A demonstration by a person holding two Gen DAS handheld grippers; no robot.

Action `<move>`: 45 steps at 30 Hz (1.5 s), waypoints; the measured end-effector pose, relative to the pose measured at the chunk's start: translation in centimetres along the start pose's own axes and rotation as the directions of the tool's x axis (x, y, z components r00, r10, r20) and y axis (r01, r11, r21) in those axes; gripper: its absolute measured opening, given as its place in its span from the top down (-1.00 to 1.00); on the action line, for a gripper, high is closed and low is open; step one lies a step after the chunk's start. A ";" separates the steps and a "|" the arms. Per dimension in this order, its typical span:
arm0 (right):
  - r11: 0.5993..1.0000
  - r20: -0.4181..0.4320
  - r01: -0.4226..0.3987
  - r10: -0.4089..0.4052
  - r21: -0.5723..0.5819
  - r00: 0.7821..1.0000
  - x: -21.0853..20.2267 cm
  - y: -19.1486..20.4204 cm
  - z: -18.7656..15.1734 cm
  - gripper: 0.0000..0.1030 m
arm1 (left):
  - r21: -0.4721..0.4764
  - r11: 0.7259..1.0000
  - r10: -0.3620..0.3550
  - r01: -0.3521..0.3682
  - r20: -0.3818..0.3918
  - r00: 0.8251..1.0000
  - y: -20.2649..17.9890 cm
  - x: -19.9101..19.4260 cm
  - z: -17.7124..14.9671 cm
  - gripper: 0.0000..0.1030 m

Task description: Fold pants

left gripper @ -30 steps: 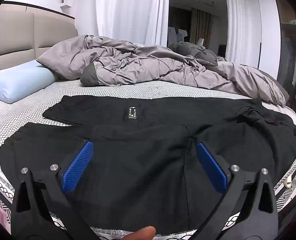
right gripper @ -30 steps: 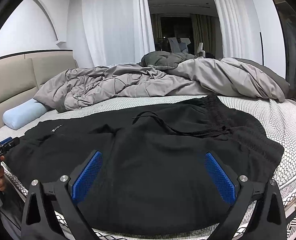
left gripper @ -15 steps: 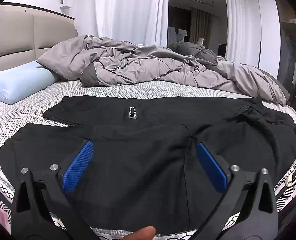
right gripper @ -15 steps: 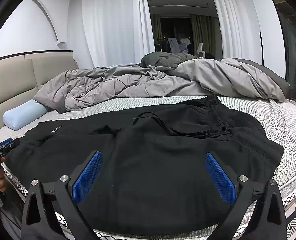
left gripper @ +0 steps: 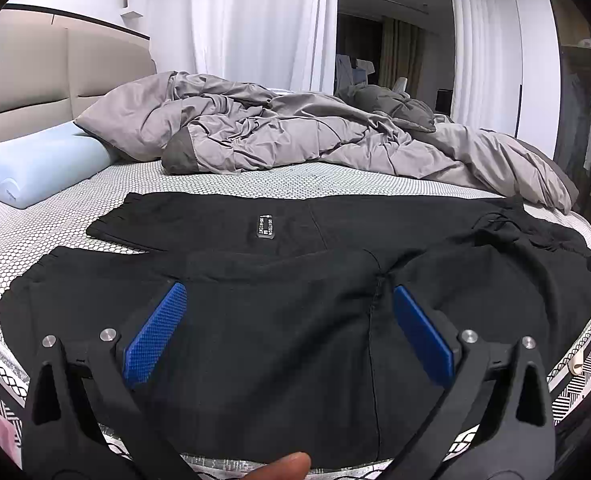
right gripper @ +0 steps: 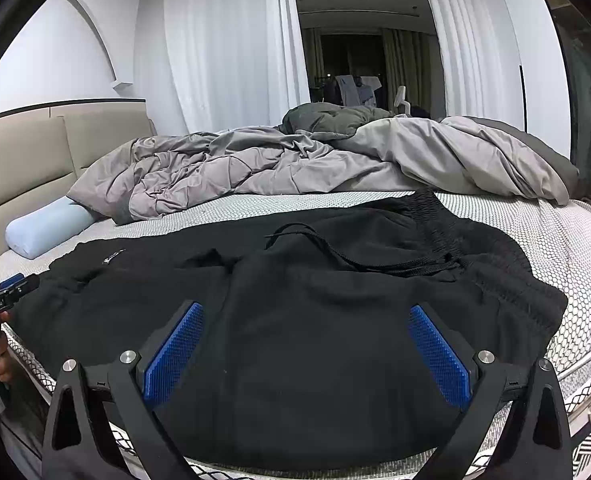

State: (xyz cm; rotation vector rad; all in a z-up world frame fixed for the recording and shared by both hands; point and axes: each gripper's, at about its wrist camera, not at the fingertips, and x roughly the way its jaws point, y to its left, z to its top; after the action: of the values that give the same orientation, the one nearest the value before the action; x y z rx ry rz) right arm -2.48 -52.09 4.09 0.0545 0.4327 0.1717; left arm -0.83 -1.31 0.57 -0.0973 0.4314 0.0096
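Black pants (left gripper: 279, 320) lie spread across the near edge of the bed, legs to the left, elastic waistband with drawstring (right gripper: 447, 256) to the right. A small label (left gripper: 264, 227) shows on the far leg. My left gripper (left gripper: 287, 332) is open, held above the leg and crotch part near the bed's front edge. My right gripper (right gripper: 307, 352) is open, held above the seat part near the waistband. Neither touches the cloth. The left gripper also shows at the left edge of the right wrist view (right gripper: 3, 300).
A crumpled grey duvet (left gripper: 295, 136) fills the far half of the bed. A light blue pillow (left gripper: 39, 168) lies at the left by the beige headboard (left gripper: 35, 76). White patterned mattress (right gripper: 567, 240) shows around the pants. White curtains hang behind.
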 end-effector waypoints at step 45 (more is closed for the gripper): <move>0.979 -0.088 0.200 -0.202 -0.031 0.975 -1.8 -14.2 4.4 -1.00 | -0.448 0.847 0.211 -0.285 -0.209 0.955 22.2 -5.9 -2.7 -0.69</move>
State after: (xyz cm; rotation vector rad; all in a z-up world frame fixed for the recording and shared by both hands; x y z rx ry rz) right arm -0.08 -66.43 7.52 -0.0188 0.5238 -0.0207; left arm -7.99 20.55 -1.43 -0.5311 0.5871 0.3705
